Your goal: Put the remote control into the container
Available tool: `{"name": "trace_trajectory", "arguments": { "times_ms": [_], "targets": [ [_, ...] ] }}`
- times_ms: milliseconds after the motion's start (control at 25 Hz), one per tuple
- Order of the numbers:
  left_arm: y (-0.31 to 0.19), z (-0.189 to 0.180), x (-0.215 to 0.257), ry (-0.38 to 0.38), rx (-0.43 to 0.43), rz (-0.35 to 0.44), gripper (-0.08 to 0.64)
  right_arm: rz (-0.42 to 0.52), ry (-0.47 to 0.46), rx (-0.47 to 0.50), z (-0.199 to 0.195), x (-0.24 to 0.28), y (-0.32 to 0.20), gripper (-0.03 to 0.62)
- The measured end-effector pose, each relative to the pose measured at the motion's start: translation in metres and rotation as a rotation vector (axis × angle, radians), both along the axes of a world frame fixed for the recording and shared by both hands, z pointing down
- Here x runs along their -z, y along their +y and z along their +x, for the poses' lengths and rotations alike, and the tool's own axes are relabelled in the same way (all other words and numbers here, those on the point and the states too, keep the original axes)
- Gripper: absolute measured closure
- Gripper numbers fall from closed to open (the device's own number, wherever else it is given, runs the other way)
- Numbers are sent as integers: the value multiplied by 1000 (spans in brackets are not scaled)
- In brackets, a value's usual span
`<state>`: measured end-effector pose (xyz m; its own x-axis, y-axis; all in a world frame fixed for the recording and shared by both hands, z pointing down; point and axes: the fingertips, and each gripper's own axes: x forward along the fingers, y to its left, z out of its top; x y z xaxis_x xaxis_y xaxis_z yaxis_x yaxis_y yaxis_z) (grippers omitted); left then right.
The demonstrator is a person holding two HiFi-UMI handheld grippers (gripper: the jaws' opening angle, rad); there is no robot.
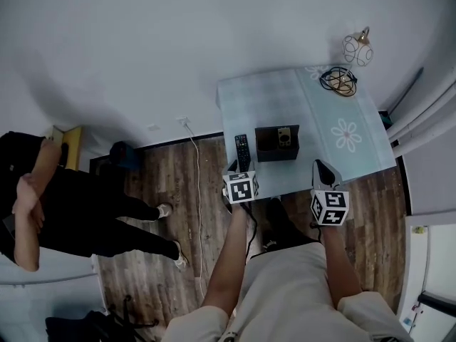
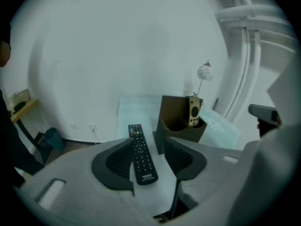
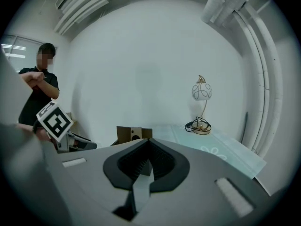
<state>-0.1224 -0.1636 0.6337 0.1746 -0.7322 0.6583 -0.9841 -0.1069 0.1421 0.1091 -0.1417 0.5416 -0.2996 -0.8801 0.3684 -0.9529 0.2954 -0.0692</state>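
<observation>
Remote (black, long, buttons up) lies flat on the table, near its front edge and just beside the container, on that box's left in the head view. The container is an open-topped brown box; a small pale remote-like device leans against its rim.

Left gripper: jaws apart, one pad on either side of the remote's near half, tilted down toward it. The pads do not appear to press on the remote, so it is judged not yet grasped.

Right gripper: jaws closed together with nothing between them, held off the table's front edge (idle, by the look of it).

Progress: early. The remote is outside the container and no lift has begun. What is left: close on the remote, raise it, carry it the short way over the box's opening, and let go.

Background: a lamp, a coiled cable, and a bystander well apart.
</observation>
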Motion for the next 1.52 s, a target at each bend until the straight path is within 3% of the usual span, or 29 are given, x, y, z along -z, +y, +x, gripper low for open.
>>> {"name": "trace_trajectory", "arguments": {
  "times_ms": [240,520,800,1240,1520],
  "targets": [
    [-46,-20,-57,28,42,-200,321,-24,8,-54,22,-8,-18,589],
    [-96,-17,-86,-8,21,-298,321,-28,22,-95,38,-6,-56,589],
    [-109,-25,-110,-68,37,-388,319,-38,29,-95,37,-8,-72,589],
    [-108,-23,-120,-42,-3,-432,280,-56,38,-85,37,-15,-65,589],
    [-107,-24,-118,-68,38,-387,296,-52,29,-83,39,-14,-64,589]
  ]
}}
